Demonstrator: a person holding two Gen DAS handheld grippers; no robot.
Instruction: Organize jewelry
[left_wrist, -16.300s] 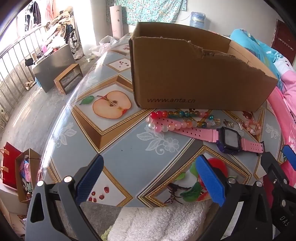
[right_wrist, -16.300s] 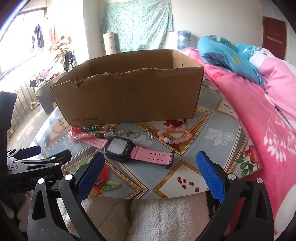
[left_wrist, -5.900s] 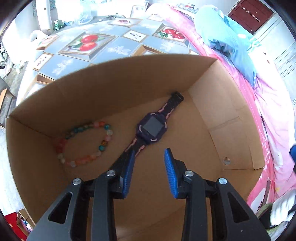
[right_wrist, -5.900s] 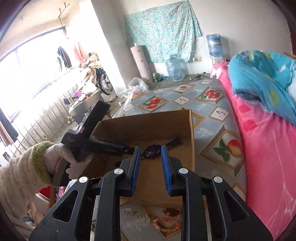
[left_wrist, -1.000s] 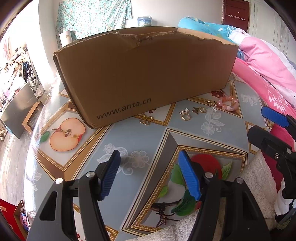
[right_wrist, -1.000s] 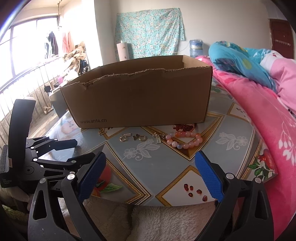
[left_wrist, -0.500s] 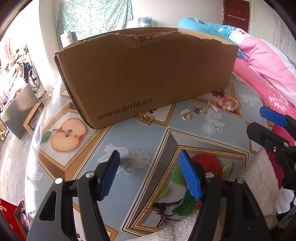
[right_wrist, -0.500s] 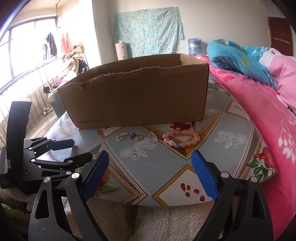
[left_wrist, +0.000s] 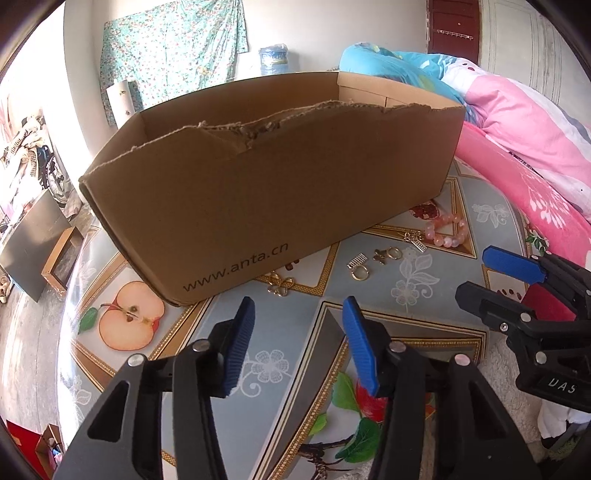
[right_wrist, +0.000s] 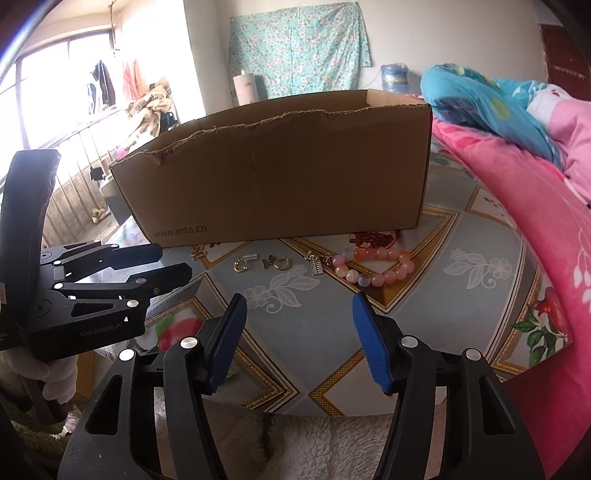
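Observation:
A brown cardboard box (left_wrist: 280, 192) marked www.anta.cn stands on the fruit-patterned table (left_wrist: 280, 354); it also shows in the right wrist view (right_wrist: 288, 173). In front of it lie a pink bead bracelet (right_wrist: 373, 267) (left_wrist: 445, 232), small gold rings and charms (right_wrist: 262, 263) (left_wrist: 373, 260) and a gold clasp (left_wrist: 280, 286). My left gripper (left_wrist: 297, 343) is open and empty, above the table short of the gold clasp. My right gripper (right_wrist: 297, 339) is open and empty, short of the bracelet. The box's inside is hidden.
A pink quilt (right_wrist: 524, 221) and blue bedding (right_wrist: 480, 99) lie along the table's right side. A white fleece sleeve (right_wrist: 280, 443) is at the near edge. The floor with a grey cabinet (left_wrist: 33, 236) lies beyond the table's left edge.
Both grippers have moved forward and closer to the box and the jewelry. Their jaws have narrowed but stay open.

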